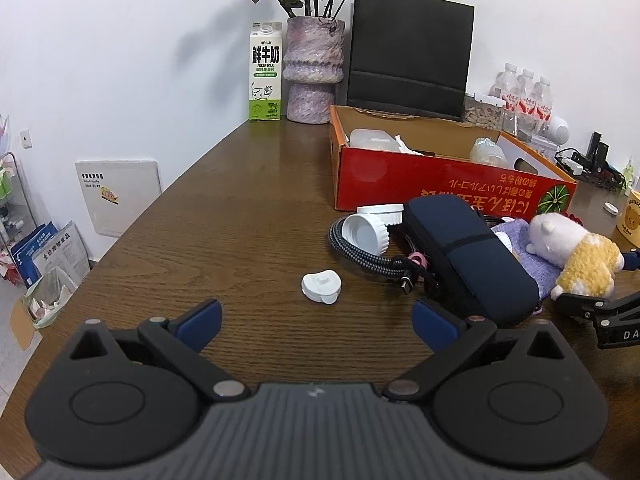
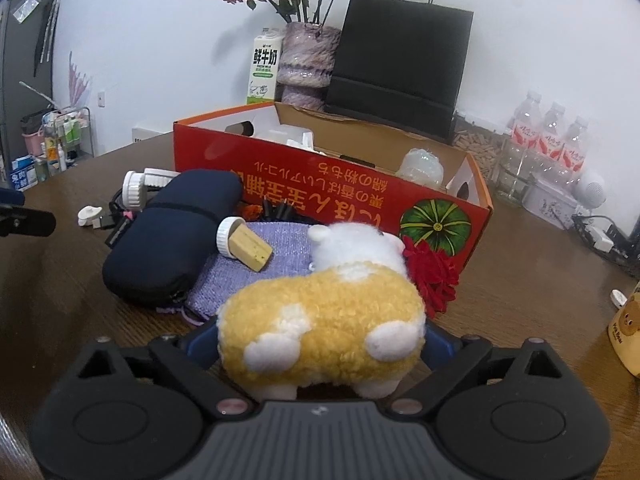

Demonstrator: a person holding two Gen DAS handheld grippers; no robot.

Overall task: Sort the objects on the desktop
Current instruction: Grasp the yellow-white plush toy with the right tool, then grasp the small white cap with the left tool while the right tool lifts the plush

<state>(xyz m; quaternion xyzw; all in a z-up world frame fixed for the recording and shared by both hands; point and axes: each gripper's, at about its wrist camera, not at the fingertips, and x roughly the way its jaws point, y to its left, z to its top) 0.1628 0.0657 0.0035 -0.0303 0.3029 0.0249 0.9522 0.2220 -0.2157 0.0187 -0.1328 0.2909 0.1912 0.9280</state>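
A yellow and white plush toy (image 2: 324, 316) lies on a purple cloth (image 2: 260, 268), its rear between the fingers of my right gripper (image 2: 316, 344), which stand on both sides of it, touching or nearly so. My left gripper (image 1: 316, 324) is open and empty over the wooden table (image 1: 240, 208), just behind a small white cap (image 1: 321, 286). A navy pouch (image 1: 468, 256), a braided cable (image 1: 360, 256), white lids (image 1: 368, 232) and the plush toy (image 1: 572, 256) lie in front of a red cardboard box (image 1: 440, 176).
A milk carton (image 1: 265, 72), a flower vase (image 1: 314, 68) and a black paper bag (image 1: 408, 60) stand at the back wall. Water bottles (image 2: 548, 136) and a glass stand back right. A bear mug (image 2: 626, 332) stands at the right edge. A red flower (image 2: 434, 276) lies by the box.
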